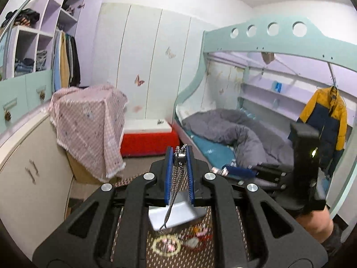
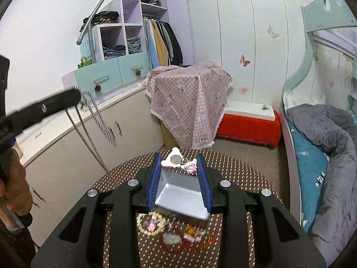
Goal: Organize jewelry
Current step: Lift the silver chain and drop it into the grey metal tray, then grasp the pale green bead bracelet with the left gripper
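My left gripper [image 1: 180, 153] is shut on a silver chain necklace [image 1: 178, 176], which hangs down from its blue pads over a grey box [image 1: 176, 216]. In the right wrist view the left gripper [image 2: 77, 97] is raised at left with the chain [image 2: 93, 125] dangling. My right gripper [image 2: 179, 158] is open above the grey box [image 2: 180, 196]. A white keychain with a pink charm [image 2: 178, 162] lies beyond the box. A pale bead bracelet [image 2: 150, 223] and red trinkets [image 2: 191, 236] lie on the dotted brown table [image 2: 234, 178].
A cabinet [image 2: 67, 151] stands left of the table. A box draped in pink checked cloth [image 2: 189, 102], a red bench [image 2: 250, 127] and a bed with a grey duvet [image 2: 330, 156] lie beyond. A wardrobe fills the back wall.
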Action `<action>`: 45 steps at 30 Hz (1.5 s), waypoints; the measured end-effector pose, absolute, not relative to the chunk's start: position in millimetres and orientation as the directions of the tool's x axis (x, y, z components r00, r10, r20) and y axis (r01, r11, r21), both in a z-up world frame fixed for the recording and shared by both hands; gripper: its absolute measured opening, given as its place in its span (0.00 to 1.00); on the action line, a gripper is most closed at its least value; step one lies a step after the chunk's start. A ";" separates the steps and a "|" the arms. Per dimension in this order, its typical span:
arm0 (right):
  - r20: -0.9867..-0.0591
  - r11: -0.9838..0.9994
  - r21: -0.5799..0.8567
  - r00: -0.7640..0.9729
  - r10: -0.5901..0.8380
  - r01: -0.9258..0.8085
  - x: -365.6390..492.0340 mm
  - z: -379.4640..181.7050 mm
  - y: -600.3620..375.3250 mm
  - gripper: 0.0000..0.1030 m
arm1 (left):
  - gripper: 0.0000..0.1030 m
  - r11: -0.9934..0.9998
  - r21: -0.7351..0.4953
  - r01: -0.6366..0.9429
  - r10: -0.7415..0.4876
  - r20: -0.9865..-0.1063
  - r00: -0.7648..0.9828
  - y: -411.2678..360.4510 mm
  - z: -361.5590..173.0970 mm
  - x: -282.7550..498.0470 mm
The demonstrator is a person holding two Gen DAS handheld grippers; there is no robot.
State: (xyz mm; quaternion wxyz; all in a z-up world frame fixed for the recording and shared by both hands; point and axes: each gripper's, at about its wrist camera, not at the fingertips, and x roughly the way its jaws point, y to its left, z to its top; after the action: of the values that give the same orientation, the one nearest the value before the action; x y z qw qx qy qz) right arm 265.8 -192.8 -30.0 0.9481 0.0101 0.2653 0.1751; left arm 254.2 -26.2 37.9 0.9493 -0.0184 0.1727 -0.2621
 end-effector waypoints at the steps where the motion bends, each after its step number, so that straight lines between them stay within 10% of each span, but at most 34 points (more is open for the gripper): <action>1: -0.504 0.938 0.116 0.795 0.339 -0.327 270.5 -30.9 -192.4 0.29 | 0.12 0.864 -0.125 0.487 -0.500 -0.317 0.806 -28.9 40.1 260.3; 7: -0.586 0.940 0.150 0.739 0.333 -0.305 302.7 -64.2 -191.6 0.29 | 0.14 0.892 -0.134 0.432 -0.443 -0.457 0.771 -48.3 6.6 311.2; 8: -0.601 0.941 0.158 0.727 0.333 -0.300 308.1 -69.7 -192.2 0.29 | 0.38 0.904 -0.126 0.409 -0.414 -0.497 0.763 -51.4 -2.8 319.5; 9: -0.616 0.941 0.170 0.713 0.334 -0.294 314.2 -75.6 -193.7 0.29 | 0.84 0.929 -0.112 0.353 -0.354 -0.548 0.758 -53.1 -15.5 330.7; 10: -0.632 0.941 0.185 0.699 0.335 -0.283 320.1 -84.9 -195.8 0.31 | 0.93 0.940 -0.118 0.320 -0.330 -0.554 0.765 -49.4 -21.6 334.4; 16: -0.644 0.947 0.246 0.695 0.319 -0.206 328.2 -99.8 -211.2 0.92 | 0.93 0.957 -0.164 0.238 -0.289 -0.560 0.776 -23.0 -35.7 340.6; 45: -0.601 0.992 0.129 0.795 0.081 -0.004 225.3 -75.1 -188.7 0.93 | 0.93 0.972 -0.107 0.210 -0.234 -0.526 0.817 46.4 -69.3 254.7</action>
State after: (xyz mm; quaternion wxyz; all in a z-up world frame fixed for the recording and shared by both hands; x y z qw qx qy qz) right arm 225.3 -188.7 -75.1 0.9455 0.0605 0.3191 0.0225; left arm 254.7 46.4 -69.3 0.9530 -0.0223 0.2790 -0.1164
